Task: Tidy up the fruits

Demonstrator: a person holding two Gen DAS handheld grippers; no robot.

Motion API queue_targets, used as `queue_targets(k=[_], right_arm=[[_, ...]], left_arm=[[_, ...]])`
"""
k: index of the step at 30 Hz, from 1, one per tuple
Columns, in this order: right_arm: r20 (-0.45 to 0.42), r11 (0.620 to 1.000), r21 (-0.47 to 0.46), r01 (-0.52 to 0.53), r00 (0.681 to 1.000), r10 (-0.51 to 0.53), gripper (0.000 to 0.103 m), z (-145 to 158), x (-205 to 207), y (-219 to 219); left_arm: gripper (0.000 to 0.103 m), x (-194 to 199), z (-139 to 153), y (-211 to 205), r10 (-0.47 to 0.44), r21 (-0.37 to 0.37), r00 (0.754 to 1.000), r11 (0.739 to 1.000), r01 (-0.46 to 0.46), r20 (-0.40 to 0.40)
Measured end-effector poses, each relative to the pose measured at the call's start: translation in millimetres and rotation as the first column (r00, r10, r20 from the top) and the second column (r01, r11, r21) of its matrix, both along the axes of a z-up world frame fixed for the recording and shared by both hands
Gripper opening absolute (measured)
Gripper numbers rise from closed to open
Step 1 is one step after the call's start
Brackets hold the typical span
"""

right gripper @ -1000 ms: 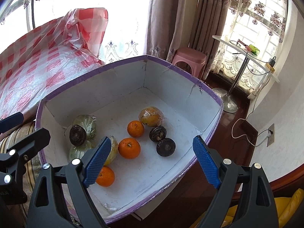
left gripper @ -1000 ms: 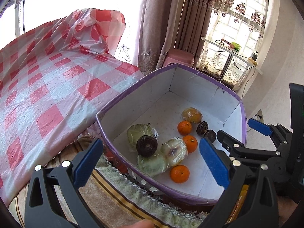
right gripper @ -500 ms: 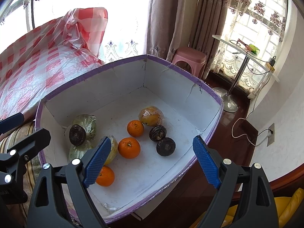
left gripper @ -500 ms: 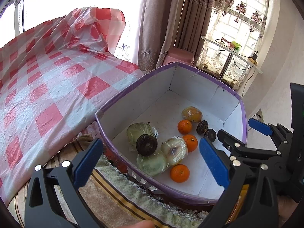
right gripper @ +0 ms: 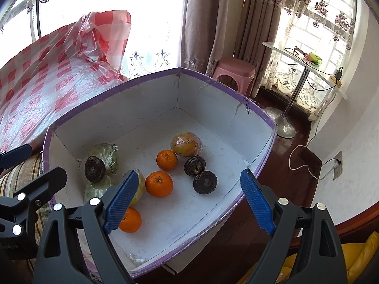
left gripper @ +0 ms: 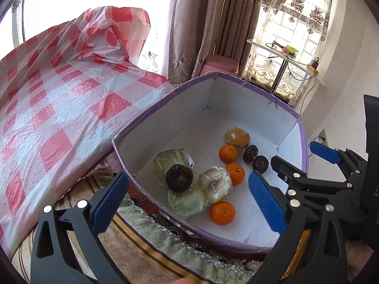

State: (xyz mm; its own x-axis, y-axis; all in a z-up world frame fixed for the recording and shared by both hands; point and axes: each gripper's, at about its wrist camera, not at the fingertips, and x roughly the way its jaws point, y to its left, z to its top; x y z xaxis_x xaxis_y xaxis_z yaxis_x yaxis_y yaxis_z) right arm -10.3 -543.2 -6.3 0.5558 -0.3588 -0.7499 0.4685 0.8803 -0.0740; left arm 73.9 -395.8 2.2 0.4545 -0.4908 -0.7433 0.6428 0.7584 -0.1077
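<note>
A white box with a purple rim (left gripper: 239, 84) (right gripper: 151, 78) holds the fruit: three oranges (left gripper: 222, 213) (right gripper: 159, 184), three dark round fruits (left gripper: 178, 178) (right gripper: 205, 182), several pale wrapped fruits (left gripper: 187, 200) (right gripper: 104, 153) and a wrapped yellow-orange fruit (left gripper: 236, 137) (right gripper: 186, 144). My left gripper (left gripper: 187, 203) is open and empty above the box's near left corner. My right gripper (right gripper: 188, 203) is open and empty above the box's near side. The right gripper also shows in the left wrist view (left gripper: 296, 163).
A table under a red-and-white checked plastic cloth (left gripper: 59, 99) (right gripper: 47, 71) lies left of the box. A fringed striped cloth (left gripper: 146, 243) is below it. A pink stool (right gripper: 233, 71), a small stand table (right gripper: 305, 64), curtains and a wall socket with cable (right gripper: 337, 163) are behind and right.
Almost nothing: the left wrist view has shifted very slightly. The fruits lie as before and both grippers stay open.
</note>
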Motion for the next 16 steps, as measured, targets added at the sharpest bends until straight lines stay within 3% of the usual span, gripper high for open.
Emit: queue_targets(k=[7,16], right_arm=[[-0.015,1.0,0.018,0.013,1.0,-0.012,0.084,-4,1,1],[-0.002,0.998,0.051,-0.034,0.999,0.034,0.086,3,8,20]], left_arm=[[0.101,5,-4,-5,-0.044,-0.019,0.997,0.999,0.043,-0.063],[0.101,10,10,7,-0.027,-0.048,0.995,0.999,0.022,-0.101]])
